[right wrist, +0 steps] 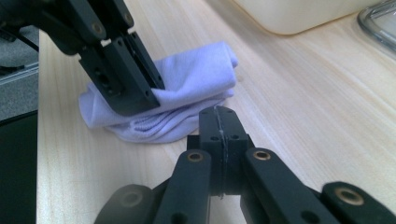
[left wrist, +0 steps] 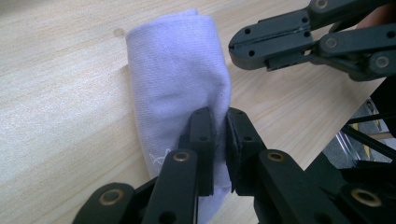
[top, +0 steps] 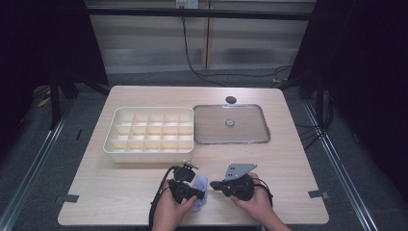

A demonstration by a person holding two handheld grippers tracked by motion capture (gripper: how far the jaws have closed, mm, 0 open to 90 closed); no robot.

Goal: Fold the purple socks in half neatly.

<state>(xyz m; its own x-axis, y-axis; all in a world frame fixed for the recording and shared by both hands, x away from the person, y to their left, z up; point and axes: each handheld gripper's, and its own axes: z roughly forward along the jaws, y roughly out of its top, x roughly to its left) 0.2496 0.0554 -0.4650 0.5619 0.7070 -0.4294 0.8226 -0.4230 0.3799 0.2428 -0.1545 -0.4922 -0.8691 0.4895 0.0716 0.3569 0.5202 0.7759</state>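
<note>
Cloth (left wrist: 180,79) pinched by left hand-held gripper (left wrist: 219,123); right hand-held gripper (right wrist: 219,126) pressed together beside it.

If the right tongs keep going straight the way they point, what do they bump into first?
Most likely the folded lilac cloth. The right tongs are shut and empty, aimed at it from close by. The left tongs already pinch that cloth. Depth is hard to judge, so they might touch those too.
</note>
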